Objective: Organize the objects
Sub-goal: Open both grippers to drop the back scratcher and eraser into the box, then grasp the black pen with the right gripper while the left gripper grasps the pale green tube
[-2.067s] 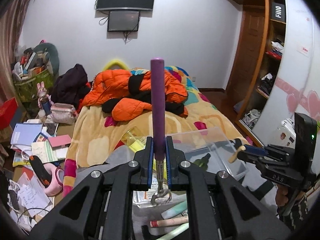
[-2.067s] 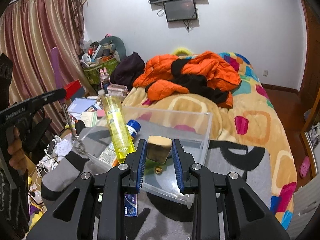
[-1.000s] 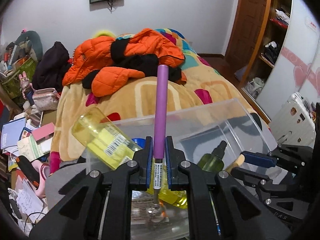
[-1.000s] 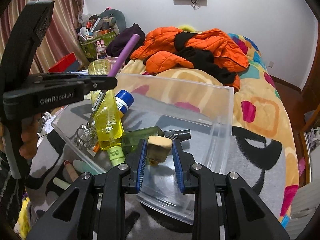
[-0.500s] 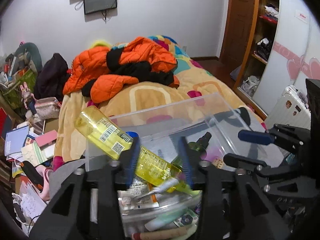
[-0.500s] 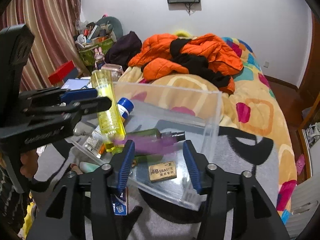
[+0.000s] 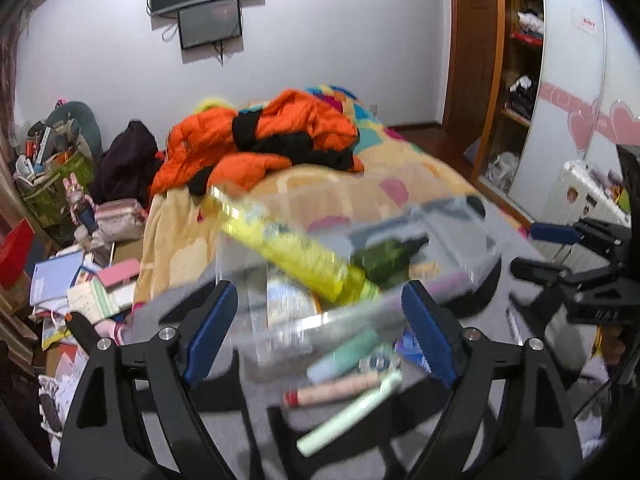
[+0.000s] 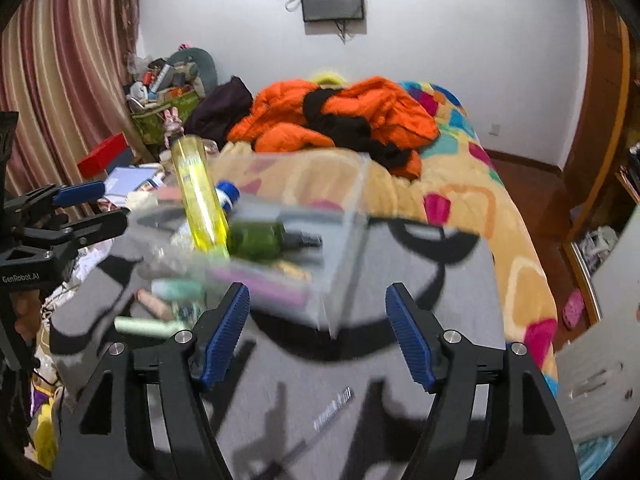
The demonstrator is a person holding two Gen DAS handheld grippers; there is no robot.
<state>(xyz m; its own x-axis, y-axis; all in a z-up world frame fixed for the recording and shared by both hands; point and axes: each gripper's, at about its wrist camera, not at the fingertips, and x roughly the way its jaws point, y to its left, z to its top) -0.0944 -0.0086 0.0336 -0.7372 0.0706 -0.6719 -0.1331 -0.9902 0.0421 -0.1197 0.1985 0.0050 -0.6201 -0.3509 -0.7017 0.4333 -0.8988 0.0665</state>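
A clear plastic bin (image 7: 452, 216) (image 8: 340, 216) sits on the grey blanket at the foot of the bed. It holds a yellow bottle (image 7: 288, 244) (image 8: 198, 196), a green bottle (image 7: 384, 256) (image 8: 256, 238), a purple-handled tool (image 8: 256, 280) and a tan eraser (image 8: 294, 268). Several tubes (image 7: 344, 390) (image 8: 148, 326) lie loose on the blanket in front of the bin. My left gripper (image 7: 320, 330) (image 8: 86, 208) is open and empty, near the bin's front. My right gripper (image 8: 318, 334) (image 7: 540, 250) is open and empty, back from the bin.
A thin dark pen (image 8: 334, 402) lies on the grey blanket (image 8: 420, 280) near the right gripper. An orange jacket (image 7: 256, 140) lies on the bed. Books and clutter (image 7: 80, 280) cover the floor to the left. A wardrobe (image 7: 520, 80) stands at the right.
Both grippers let go: the purple-handled tool and the eraser now lie in the bin. Both grippers have opened wide and pulled back from the bin. The views are blurred with motion.
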